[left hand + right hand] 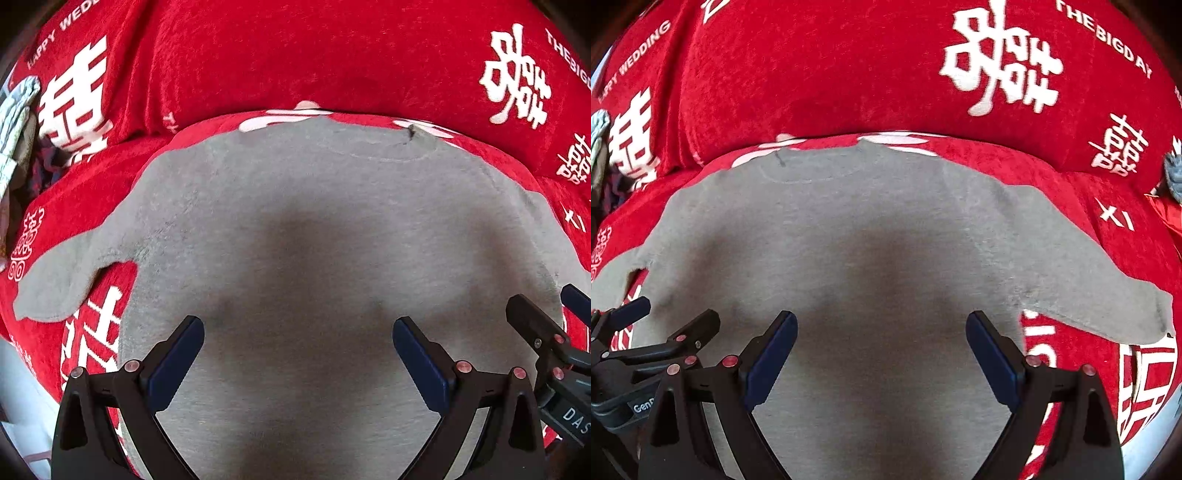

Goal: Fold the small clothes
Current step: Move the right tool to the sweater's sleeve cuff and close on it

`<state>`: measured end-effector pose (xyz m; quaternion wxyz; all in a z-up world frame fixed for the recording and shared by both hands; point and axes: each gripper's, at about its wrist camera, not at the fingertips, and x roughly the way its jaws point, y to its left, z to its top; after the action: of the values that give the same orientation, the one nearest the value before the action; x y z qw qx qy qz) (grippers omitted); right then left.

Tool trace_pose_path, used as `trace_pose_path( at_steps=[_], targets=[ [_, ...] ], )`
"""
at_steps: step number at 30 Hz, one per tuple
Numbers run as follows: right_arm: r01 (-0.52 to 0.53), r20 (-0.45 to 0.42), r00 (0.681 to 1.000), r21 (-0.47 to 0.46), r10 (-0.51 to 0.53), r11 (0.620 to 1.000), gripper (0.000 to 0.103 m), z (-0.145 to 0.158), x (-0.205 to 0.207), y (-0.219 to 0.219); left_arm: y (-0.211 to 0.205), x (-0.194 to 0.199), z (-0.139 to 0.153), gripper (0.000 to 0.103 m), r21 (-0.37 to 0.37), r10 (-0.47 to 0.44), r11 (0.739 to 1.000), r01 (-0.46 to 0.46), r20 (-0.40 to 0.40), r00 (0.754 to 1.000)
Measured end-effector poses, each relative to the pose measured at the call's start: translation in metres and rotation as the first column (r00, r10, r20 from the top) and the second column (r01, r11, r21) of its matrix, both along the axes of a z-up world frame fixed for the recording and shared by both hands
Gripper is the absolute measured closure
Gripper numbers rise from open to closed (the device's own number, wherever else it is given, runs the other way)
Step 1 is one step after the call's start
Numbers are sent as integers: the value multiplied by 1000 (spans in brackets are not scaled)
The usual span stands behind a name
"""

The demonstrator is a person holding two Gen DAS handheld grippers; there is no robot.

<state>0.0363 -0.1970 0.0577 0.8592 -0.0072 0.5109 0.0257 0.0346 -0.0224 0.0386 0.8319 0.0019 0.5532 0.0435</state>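
Lying flat and spread out, a small grey fleece long-sleeved top (295,229) covers the middle of a red plush cloth printed with white characters and lettering (258,55). Neckline points away from both cameras; each sleeve angles outward and down. Left sleeve cuff is visible in the left wrist view, right sleeve cuff in the right wrist view. The hem is cut off by the lower frame edge in both views.

Left claw (298,332): jaws spread wide, nothing between them, blue pads over the lower body of the top. Whether the tips touch the fabric is hard to tell. Right claw (881,326): likewise spread wide and empty, over the same lower area, just beside the left one; each shows at the edge of the other's view.

A dark soft shadow falls on the grey fabric ahead of both claws.

What lies under the red cloth is hidden. A pale knitted item (16,122) sits at the far left edge, partly cut off and blurred. Another grey-blue scrap (1174,173) shows at the right edge, unidentifiable.
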Motion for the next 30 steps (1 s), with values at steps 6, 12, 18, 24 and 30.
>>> trace_pose_path(
  at_steps=[6, 12, 18, 24, 30],
  targets=[
    [35, 23, 999, -11, -34, 999, 9, 8, 0, -26, -25, 9, 6, 1, 5, -14, 1000, 14, 9, 1000],
    [87, 32, 996, 1, -87, 996, 9, 12, -1, -56, -60, 14, 10, 1, 21, -63, 998, 63, 9, 998],
    [146, 38, 988, 25, -147, 989, 9, 15, -4, -87, -87, 17, 17, 1, 38, -96, 995, 95, 21, 995],
    [189, 48, 981, 16, -190, 982, 9, 19, -8, -118, -111, 24, 20, 1, 23, -107, 994, 107, 21, 994],
    [241, 47, 969, 15, -241, 971, 9, 20, -10, -151, -146, 27, 23, 1, 27, -158, 987, 158, 19, 987]
  ],
)
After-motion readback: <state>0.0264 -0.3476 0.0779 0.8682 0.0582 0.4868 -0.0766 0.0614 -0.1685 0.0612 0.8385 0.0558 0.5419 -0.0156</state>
